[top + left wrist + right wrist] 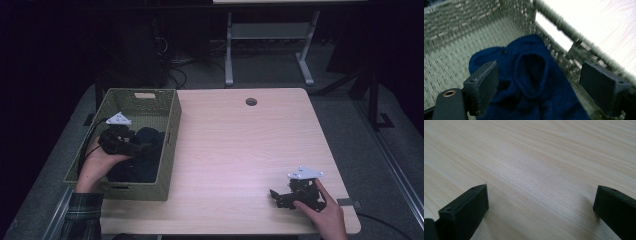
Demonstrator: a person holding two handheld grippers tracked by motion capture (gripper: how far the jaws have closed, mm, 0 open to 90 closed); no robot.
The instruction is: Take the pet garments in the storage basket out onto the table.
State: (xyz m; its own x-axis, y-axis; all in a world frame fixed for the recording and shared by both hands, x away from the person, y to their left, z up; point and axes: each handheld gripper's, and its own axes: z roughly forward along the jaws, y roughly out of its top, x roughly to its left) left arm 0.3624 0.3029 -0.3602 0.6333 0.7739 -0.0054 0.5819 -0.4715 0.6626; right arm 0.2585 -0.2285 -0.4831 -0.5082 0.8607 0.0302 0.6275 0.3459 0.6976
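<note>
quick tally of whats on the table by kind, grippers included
woven basket: 1
dark blue garment lying in the basket: 1
handheld grippers: 2, the left gripper open over the garment, the right gripper open on the bare table
total: 4

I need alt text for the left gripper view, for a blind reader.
The open left tool hangs over a crumpled dark blue knitted cloth lying inside a green woven basket. Beyond the basket rim, a bright wooden table shows at the upper right.
</note>
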